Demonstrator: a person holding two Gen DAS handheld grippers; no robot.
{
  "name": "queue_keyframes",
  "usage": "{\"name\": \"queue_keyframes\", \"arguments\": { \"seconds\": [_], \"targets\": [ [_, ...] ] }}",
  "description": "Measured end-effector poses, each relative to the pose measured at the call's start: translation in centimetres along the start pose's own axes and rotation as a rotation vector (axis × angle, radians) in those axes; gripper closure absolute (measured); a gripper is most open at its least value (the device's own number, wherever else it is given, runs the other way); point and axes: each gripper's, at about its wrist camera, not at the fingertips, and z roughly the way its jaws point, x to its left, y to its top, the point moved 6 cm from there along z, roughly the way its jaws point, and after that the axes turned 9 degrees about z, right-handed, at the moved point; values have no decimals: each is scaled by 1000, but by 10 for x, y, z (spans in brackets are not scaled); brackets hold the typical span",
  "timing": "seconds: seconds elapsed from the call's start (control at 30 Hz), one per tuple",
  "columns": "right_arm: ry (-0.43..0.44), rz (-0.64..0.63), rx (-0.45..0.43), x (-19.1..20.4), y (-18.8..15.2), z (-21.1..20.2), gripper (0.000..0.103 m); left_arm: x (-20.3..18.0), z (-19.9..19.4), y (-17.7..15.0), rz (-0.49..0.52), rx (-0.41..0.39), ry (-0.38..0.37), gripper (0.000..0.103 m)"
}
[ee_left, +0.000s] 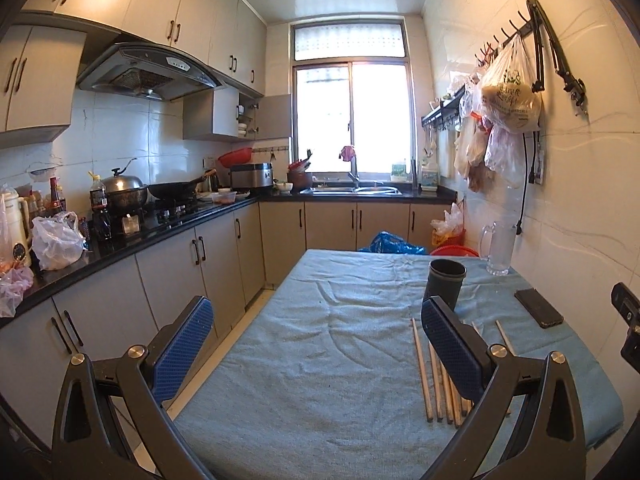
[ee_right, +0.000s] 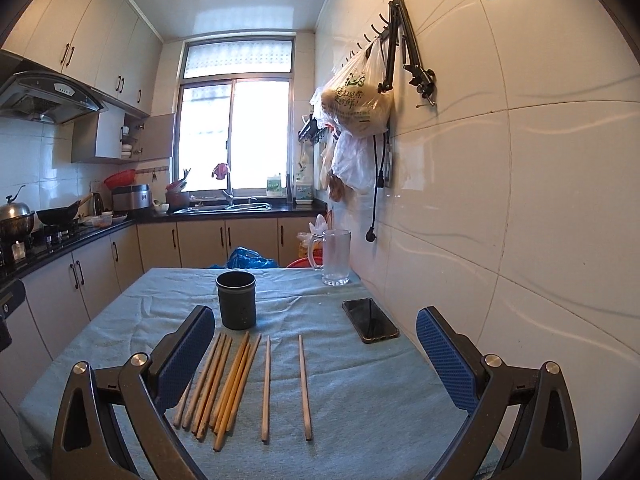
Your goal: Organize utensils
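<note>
Dark holder (ee_right: 236, 299) upright, chopsticks (ee_right: 224, 386) outside.

The only lettering I can pick out is on the plastic bag (ee_right: 356, 100) hanging from the wall hooks, up and ahead to the right of my right tool: green Chinese characters under a green picture, which I read as something like "现煮" and "新鲜", though the crumpled film makes that unsure. From my left tool the same bag (ee_left: 510, 98) shows pale, unreadable print. The cartons by the far sink are too small to read.
</note>
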Motion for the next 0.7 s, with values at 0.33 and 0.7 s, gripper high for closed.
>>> {"name": "queue_keyframes", "arguments": {
  "seconds": [0.33, 0.7],
  "targets": [
    [-6, 21, 63, -6, -18, 20, 1, 0, 23, -13, 18, 79, -6, 0],
    [-76, 53, 183, -57, -47, 59, 1, -17, 79, -29, 100, 216, -64, 0]
  ]
}}
